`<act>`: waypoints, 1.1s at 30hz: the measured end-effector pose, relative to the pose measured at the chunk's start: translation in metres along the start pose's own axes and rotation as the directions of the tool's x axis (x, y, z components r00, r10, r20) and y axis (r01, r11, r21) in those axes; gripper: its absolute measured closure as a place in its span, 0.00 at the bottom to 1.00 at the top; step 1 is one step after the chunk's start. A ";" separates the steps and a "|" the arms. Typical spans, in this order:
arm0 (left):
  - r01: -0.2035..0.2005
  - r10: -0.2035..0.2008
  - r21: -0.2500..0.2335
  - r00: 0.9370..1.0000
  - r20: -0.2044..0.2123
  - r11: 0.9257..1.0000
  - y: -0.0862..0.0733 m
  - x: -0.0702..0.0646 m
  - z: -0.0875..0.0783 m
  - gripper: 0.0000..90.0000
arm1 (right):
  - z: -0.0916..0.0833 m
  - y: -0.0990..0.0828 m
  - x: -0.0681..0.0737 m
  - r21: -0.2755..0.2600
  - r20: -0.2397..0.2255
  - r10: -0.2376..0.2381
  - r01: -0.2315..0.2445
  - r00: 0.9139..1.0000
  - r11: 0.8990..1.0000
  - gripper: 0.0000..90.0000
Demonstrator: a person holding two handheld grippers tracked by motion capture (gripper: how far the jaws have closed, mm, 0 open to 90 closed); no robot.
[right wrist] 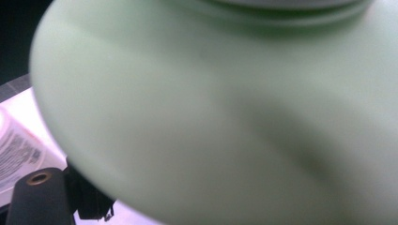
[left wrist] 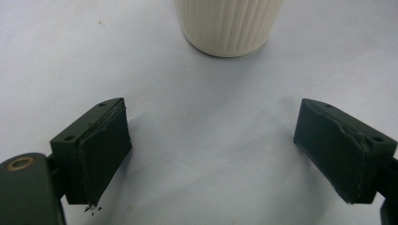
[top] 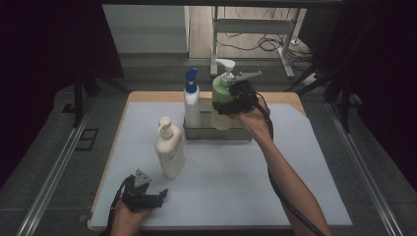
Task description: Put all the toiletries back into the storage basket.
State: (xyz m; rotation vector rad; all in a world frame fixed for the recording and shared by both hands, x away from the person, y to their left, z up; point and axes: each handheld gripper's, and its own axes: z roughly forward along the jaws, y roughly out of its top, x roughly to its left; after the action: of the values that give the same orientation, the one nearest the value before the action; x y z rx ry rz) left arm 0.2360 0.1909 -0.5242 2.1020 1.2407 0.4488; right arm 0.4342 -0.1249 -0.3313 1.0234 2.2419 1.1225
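A pale green pump bottle [top: 219,89] is over the right half of a metal tray [top: 236,133] at the back of the table. My right gripper [top: 222,109] is clamped around its middle from the right. Whether its base rests in the tray I cannot tell. The green bottle [right wrist: 225,117] looms very close in the right gripper view, with one black finger [right wrist: 91,206] under it. My left gripper [top: 160,197] rests near the front left corner, jaws open and empty [left wrist: 213,154]. Just beyond it stands a cream pump bottle [top: 169,150] with a ribbed base [left wrist: 230,26].
A white spray bottle with a blue cap [top: 192,101] stands in the tray's left half. A white mat [top: 236,182] covers the wooden table. Dark curtains flank the table, and a desk frame and cables lie beyond its far edge.
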 end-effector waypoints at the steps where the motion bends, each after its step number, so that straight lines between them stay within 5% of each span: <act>1: 0.000 0.000 0.000 1.000 0.000 1.000 0.000 0.000 0.000 0.12 | 0.002 0.001 -0.001 0.000 0.007 -0.002 0.002 1.000 1.000 0.14; 18: 0.000 0.000 0.003 1.000 0.000 1.000 0.000 0.000 0.000 0.12 | 0.032 -0.005 -0.010 0.010 0.057 0.001 -0.002 0.998 1.000 0.14; 33: -0.001 0.001 0.003 1.000 0.000 1.000 0.000 0.000 0.000 0.12 | 0.046 -0.017 -0.013 0.052 0.026 0.016 -0.017 1.000 0.998 0.14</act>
State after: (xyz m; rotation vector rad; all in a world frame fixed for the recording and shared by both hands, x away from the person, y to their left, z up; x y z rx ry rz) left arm 0.2358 0.1910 -0.5241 2.1054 1.2417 0.4478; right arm 0.4650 -0.1189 -0.3714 1.0730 2.2572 1.0564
